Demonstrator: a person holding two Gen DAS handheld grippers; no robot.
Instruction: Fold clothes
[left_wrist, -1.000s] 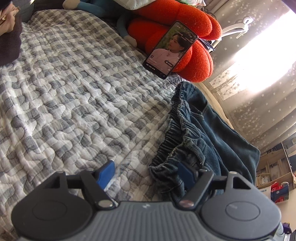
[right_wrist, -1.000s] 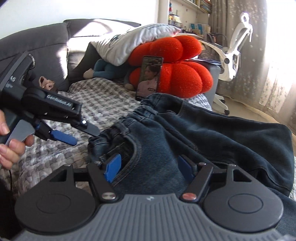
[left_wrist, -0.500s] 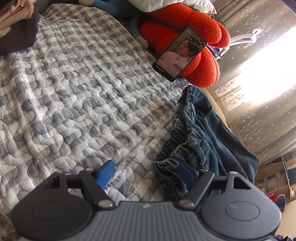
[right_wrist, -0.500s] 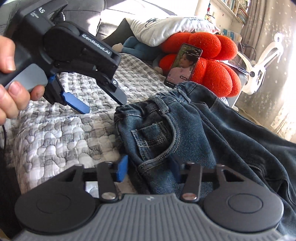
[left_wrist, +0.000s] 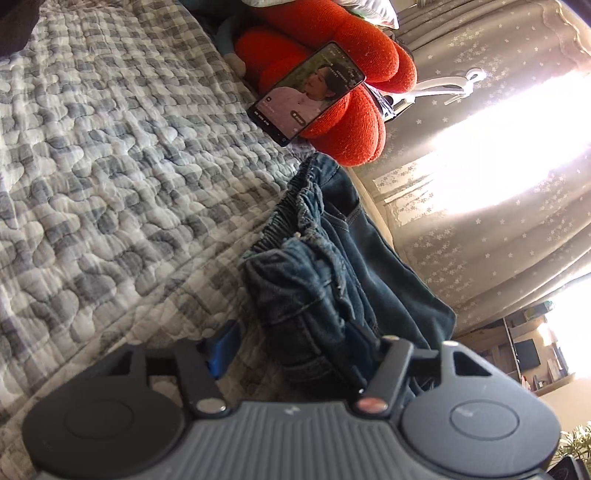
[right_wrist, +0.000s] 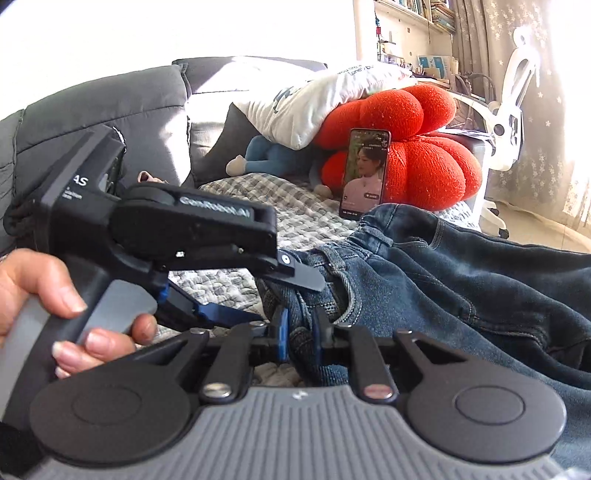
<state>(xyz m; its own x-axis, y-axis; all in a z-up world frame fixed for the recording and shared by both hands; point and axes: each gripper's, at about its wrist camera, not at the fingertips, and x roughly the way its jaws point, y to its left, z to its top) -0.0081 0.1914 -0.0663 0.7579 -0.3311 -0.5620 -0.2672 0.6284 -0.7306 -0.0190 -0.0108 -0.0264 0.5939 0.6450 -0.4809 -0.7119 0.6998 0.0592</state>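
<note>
Left wrist view: the left hand-held gripper (left_wrist: 291, 343) has its jaws closing around the bunched elastic waistband of the dark denim jeans (left_wrist: 306, 291). The blue pads have come in from their wide stance of a second ago, and it cannot be told whether they press the cloth yet. The jeans lie crumpled at the right edge of the bed, on a puckered grey-and-white checked quilt (left_wrist: 110, 166). Far off, a phone (left_wrist: 306, 94) leans on a plump, nubbly red cushion (left_wrist: 354, 122).

Right wrist view: the right hand-held gripper (right_wrist: 297, 334) is closing too, its blue pads pinching a fold of thick stitched denim (right_wrist: 424, 280) at the waistband, where a second ago they stood wide over the pocket. To the left, a hand (right_wrist: 55, 314) squeezes the other hand-held gripper's grey trigger, its black fingers reaching the same waistband. A white pillow (right_wrist: 314, 99) rests on the red cushion (right_wrist: 424, 162).
</note>
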